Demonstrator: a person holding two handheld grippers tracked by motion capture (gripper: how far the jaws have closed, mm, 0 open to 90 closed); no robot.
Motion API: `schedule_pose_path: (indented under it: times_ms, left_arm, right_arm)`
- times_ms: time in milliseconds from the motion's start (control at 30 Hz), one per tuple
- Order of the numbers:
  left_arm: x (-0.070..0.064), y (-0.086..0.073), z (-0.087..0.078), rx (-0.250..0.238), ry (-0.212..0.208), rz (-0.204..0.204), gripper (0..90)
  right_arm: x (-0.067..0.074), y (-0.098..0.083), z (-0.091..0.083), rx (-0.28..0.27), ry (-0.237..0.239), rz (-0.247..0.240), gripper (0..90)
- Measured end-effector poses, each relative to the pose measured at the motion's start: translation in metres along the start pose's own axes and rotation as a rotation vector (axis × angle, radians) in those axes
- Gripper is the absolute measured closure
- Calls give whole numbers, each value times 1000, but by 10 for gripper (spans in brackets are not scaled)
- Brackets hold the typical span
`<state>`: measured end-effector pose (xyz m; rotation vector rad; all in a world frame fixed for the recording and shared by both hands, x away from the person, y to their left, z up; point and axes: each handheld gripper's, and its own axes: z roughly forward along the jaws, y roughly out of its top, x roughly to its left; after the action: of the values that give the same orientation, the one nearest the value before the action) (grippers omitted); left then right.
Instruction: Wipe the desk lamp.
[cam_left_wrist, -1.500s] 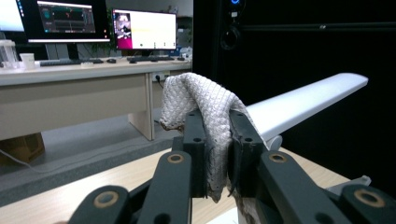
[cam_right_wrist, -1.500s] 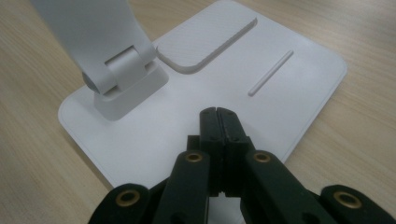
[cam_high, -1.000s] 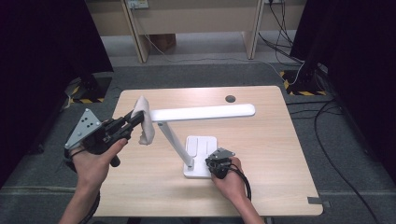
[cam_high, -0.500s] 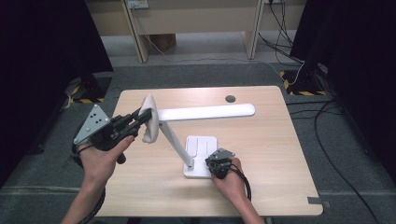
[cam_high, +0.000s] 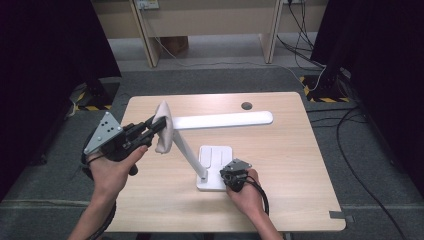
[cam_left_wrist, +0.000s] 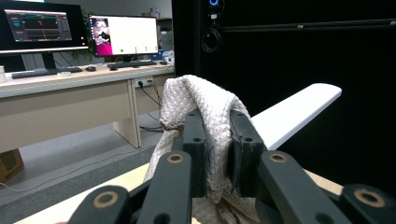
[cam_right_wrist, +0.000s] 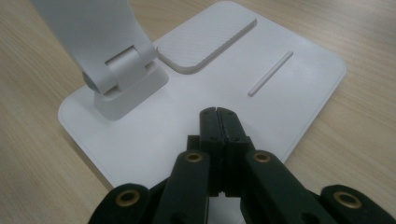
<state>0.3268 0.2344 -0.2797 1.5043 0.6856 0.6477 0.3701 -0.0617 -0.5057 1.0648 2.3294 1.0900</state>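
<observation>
Left gripper (cam_high: 156, 125): held in the person's left hand (cam_high: 116, 167) at the left side of the table (cam_high: 300, 180); its jaws are clamped on a fold of cloth, with only the fabric's thickness between the pads.
Cloth (cam_left_wrist: 201, 100): off-white, with a woven honeycomb texture; draped over the elbow of the lamp, directly ahead of the left gripper's tips, rising above them and hanging down below them.
Lamp head (cam_high: 225, 120): long flat white bar, running level from the cloth away from the left gripper, to its far right in the left gripper view.
Lamp arm (cam_high: 187, 152): white strut sloping from below the cloth down to a hinge (cam_right_wrist: 119, 74) on the base.
Lamp base (cam_right_wrist: 289, 74): flat white plate lying on the table, directly under and ahead of the right gripper's tips; it carries a raised rounded pad and a thin groove.
Right gripper (cam_right_wrist: 218, 112): held in the person's right hand (cam_high: 247, 192) at the near edge of the base; jaws fully together with nothing between them, the tips pointing down at the base, the hinge ahead and to their left.
Table hole (cam_high: 246, 105): dark round grommet beyond the lamp head, well apart from both grippers.
Writing: no brand or label is legible on the lamp, cloth or grippers; the monitors (cam_left_wrist: 123, 35) behind the cloth are too small to read.
</observation>
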Motion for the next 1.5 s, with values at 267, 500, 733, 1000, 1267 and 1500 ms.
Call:
schedule_pose_path:
  times_ms: [267, 500, 733, 1000, 1267, 1500]
  left_arm:
    - [-5, 1, 7, 7, -12, 1, 793]
    - [-8, 3, 12, 7, -16, 15, 793]
    - [-11, 3, 16, 15, -25, 7, 792]
    - [-14, 3, 21, 16, -33, 5, 793]
    - [-17, 4, 25, 15, -38, 3, 792]
    - [-19, 4, 29, 20, -45, 9, 792]
  right_arm:
    - [0, 0, 0, -3, 1, -1, 900]
    - [0, 0, 0, -4, 0, 2, 900]
    - [0, -1, 0, -3, 1, 4, 900]
    - [0, -1, 0, -5, 5, 11, 900]
    - [0, -1, 0, -5, 5, 9, 900]
    - [0, -1, 0, -5, 5, 10, 900]
